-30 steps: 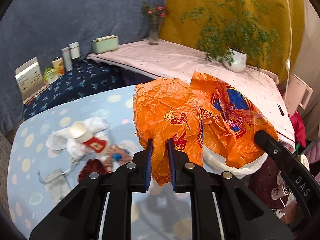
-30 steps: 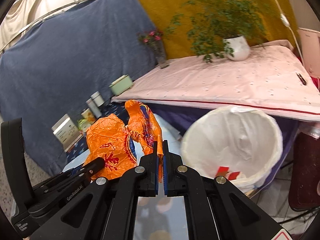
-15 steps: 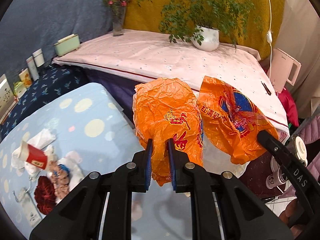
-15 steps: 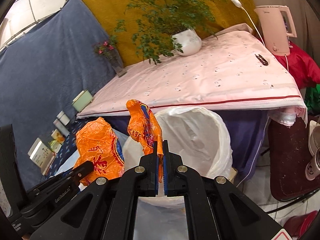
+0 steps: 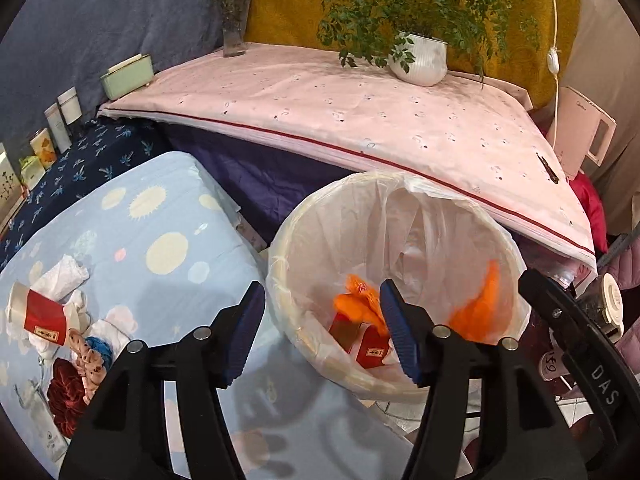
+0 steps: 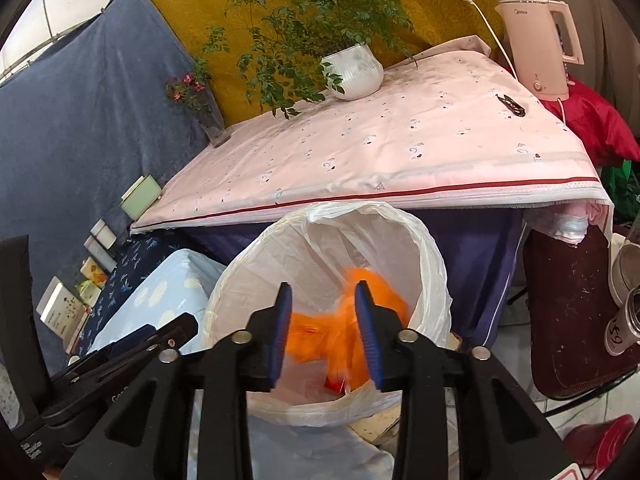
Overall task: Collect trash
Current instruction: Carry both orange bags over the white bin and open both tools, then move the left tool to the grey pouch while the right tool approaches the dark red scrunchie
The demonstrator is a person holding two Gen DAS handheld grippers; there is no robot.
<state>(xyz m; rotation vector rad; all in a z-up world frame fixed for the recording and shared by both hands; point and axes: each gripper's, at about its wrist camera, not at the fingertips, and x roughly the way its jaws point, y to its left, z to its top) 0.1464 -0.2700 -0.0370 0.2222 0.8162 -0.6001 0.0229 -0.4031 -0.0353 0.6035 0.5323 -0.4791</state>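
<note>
Both grippers hang open and empty over a round bin [image 5: 280, 240] lined with a white plastic bag, also seen in the right wrist view [image 6: 434, 256]. The orange plastic bag [image 5: 360, 308] is loose and blurred inside the bin, and it shows between my right fingers [image 6: 320, 332]. Red cartons [image 5: 368, 350] lie at the bin's bottom. My left gripper [image 5: 322, 332] is over the bin's near left rim. My right gripper [image 6: 323, 330] is above the bin's middle. More trash lies on the blue spotted table: a red paper cup [image 5: 36, 316] and crumpled tissues [image 5: 64, 280].
A pink-covered table [image 5: 360, 108] stands behind the bin with a potted plant [image 5: 420, 60], a flower vase [image 5: 234, 32] and a green box [image 5: 128, 76]. A pink kettle [image 6: 540, 48] is at the right. Boxes [image 5: 52, 132] line the dark blue shelf at the left.
Both grippers have opened and let go of the orange bag, which has dropped into the bin. Both grippers have moved over the bin.
</note>
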